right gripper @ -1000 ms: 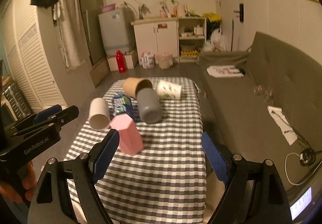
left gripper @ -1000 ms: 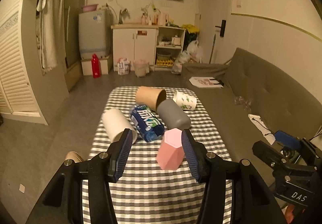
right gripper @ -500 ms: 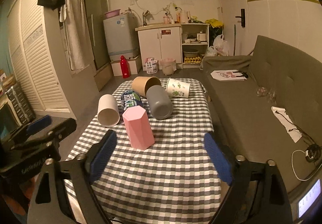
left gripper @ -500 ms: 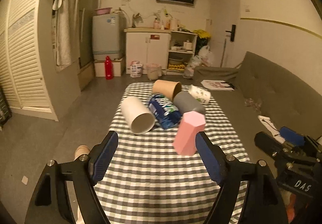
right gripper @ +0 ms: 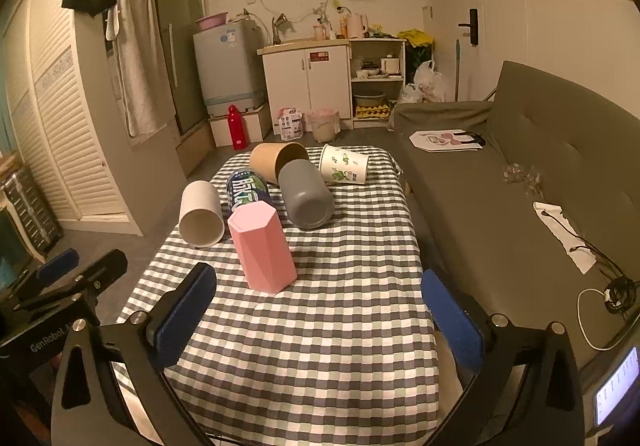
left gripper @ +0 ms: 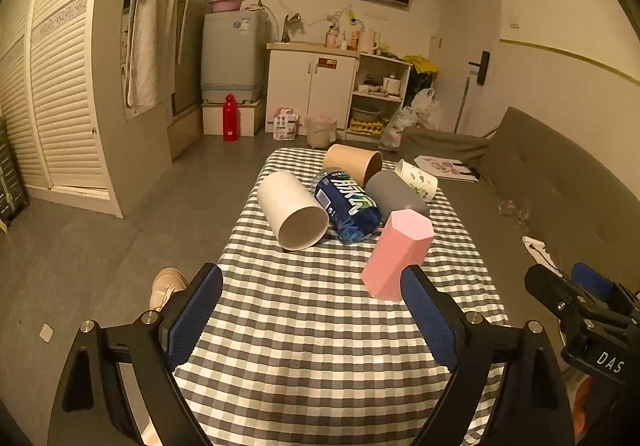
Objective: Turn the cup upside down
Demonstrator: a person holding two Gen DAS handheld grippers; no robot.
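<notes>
Pink cup (right gripper: 262,246): one, inverted apparently, ahead of both spread, empty claws (left gripper: 312,316) (right gripper: 318,312); five containers lying beyond; checkered bench (right gripper: 320,326).

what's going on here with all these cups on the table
A person holds a gripper in each hand over a checkered table. The pink cup stands upside down, closed end up, with nothing gripping it. The left gripper and right gripper are both open and empty. The other cups, including the white cup, lie on their sides.
</notes>
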